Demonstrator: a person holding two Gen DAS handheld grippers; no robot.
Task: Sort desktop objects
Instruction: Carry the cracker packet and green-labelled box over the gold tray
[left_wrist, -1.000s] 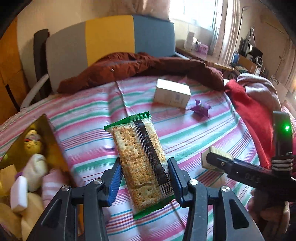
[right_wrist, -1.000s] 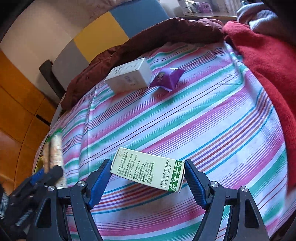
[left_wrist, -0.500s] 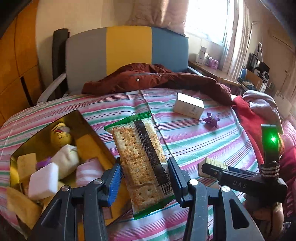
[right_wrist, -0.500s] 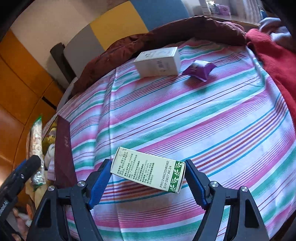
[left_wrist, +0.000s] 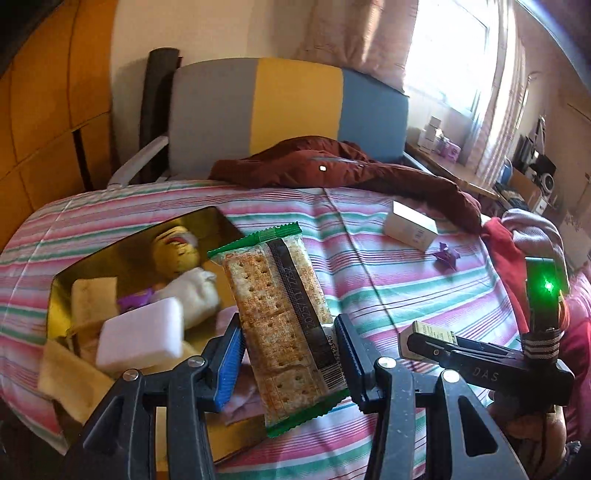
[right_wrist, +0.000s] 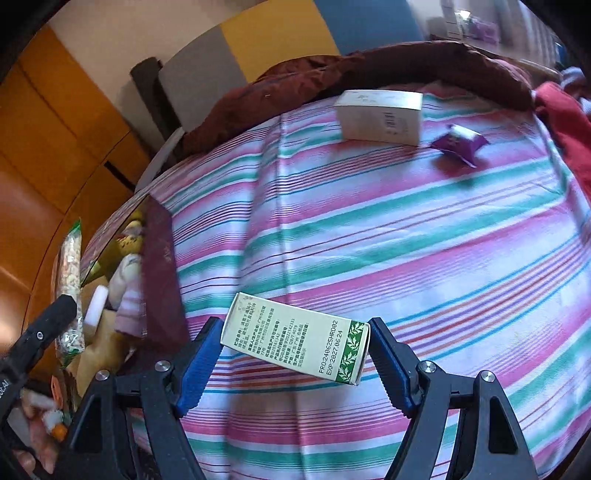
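Observation:
My left gripper (left_wrist: 288, 360) is shut on a cracker packet (left_wrist: 280, 314) with green ends, held in the air over the right edge of a gold-lined box (left_wrist: 59, 280). That box holds a yellow toy, a white block (left_wrist: 142, 338) and soft bits. My right gripper (right_wrist: 295, 363) is shut on a small green-and-white carton (right_wrist: 295, 338), held above the striped cloth (right_wrist: 406, 229) just right of the box (right_wrist: 162, 280). In the left wrist view the right gripper (left_wrist: 417, 341) with its carton shows at the right. A white box (right_wrist: 380, 116) and a purple sachet (right_wrist: 458, 144) lie far back.
A dark red jacket (left_wrist: 332, 170) is bunched along the far edge before a grey, yellow and blue chair back (left_wrist: 288, 107). Red and pink clothes (left_wrist: 517, 251) are heaped at the right. An orange wooden wall (right_wrist: 48, 155) stands at the left.
Both grippers have carried their loads leftward. The gold-lined box has come further into both views, and the cracker packet now hangs over its right edge.

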